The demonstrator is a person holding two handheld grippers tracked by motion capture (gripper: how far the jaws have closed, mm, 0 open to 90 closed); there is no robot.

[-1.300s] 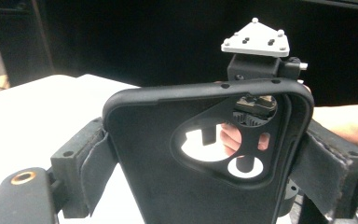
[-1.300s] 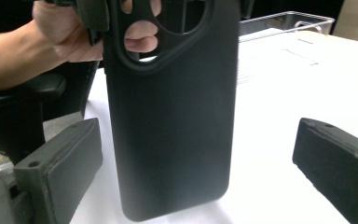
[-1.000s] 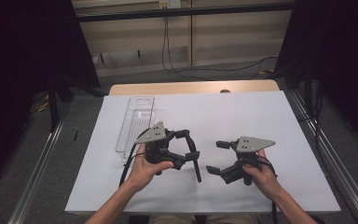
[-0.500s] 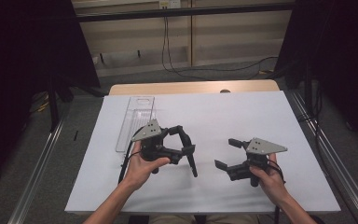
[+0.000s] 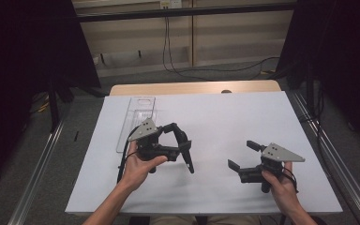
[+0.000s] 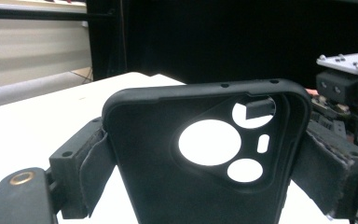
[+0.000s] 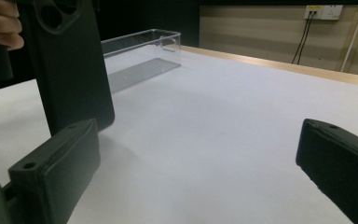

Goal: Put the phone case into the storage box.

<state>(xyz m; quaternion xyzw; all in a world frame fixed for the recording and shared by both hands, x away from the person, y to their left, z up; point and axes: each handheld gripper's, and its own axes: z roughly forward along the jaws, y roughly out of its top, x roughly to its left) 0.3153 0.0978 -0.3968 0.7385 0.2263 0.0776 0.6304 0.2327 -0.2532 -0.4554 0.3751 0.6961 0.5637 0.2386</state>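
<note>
My left gripper point(image 5: 180, 142) is shut on a black phone case point(image 5: 188, 160), which stands upright on its edge left of the white table's middle. In the left gripper view the case point(image 6: 205, 154) sits clamped between both padded jaws, its camera cut-outs facing me and my right gripper point(image 6: 349, 88) beyond it. Near the front right, my right gripper point(image 5: 242, 154) is open, jaws wide apart, nothing between them. The right gripper view has the case point(image 7: 70, 65) standing at the left, apart from my open right gripper point(image 7: 200, 172).
A clear plastic tray point(image 5: 138, 117) lies at the table's far left, beyond the left hand; it also appears in the right gripper view point(image 7: 140, 56). The white table cover point(image 5: 243, 117) ends at a wooden strip point(image 5: 192, 87) at the back. Metal rails run along both sides.
My right gripper has drawn back to the right and toward the front edge, away from the case. The left gripper, still holding the case, shifted slightly left.
</note>
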